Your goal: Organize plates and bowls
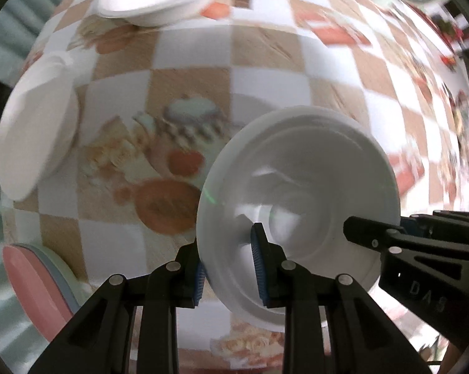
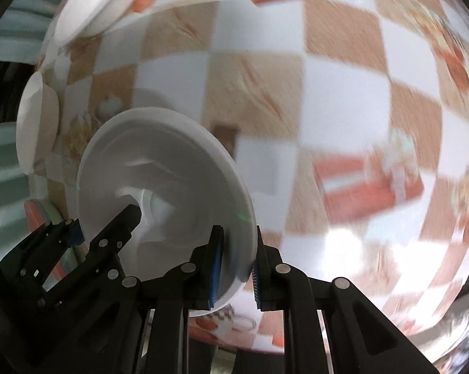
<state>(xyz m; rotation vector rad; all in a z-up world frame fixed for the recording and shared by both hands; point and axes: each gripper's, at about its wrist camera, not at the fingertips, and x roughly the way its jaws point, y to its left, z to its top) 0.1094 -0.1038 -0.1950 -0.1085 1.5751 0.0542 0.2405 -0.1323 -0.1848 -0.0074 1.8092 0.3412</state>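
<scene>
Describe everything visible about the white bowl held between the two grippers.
The white bowl is plain, glossy and deep, with stepped inner rings and a broad rim. It is held above the checkered tablecloth. The left gripper pinches its rim on one side, the right gripper on the opposite side. It looks empty.

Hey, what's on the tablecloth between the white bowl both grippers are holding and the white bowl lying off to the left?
Nothing: in the left wrist view, only checkered tablecloth lies between the held white bowl and the left white bowl.
</scene>
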